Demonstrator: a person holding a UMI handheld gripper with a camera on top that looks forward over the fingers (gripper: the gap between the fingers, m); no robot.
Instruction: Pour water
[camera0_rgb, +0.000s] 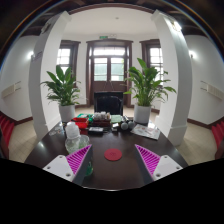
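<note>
two purple-padded fingers (78, 158) of the gripper (113, 160) stand apart above a dark table (110, 172), holding nothing. between them, a little ahead, lies a red round coaster (113, 155). a clear plastic bottle (72, 138) stands just ahead of the left finger. beyond sits clutter, with two potted plants (63, 90) flanking a door (109, 68).

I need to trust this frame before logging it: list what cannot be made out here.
- Clutter at the table's far side, gripper view: too small to name each item.
- Clear bottle just beyond the left finger: its water level cannot be read.
- Red round thing ahead of the open gripper: too small to identify.
- Table's near edge: hidden below the fingers.
</note>
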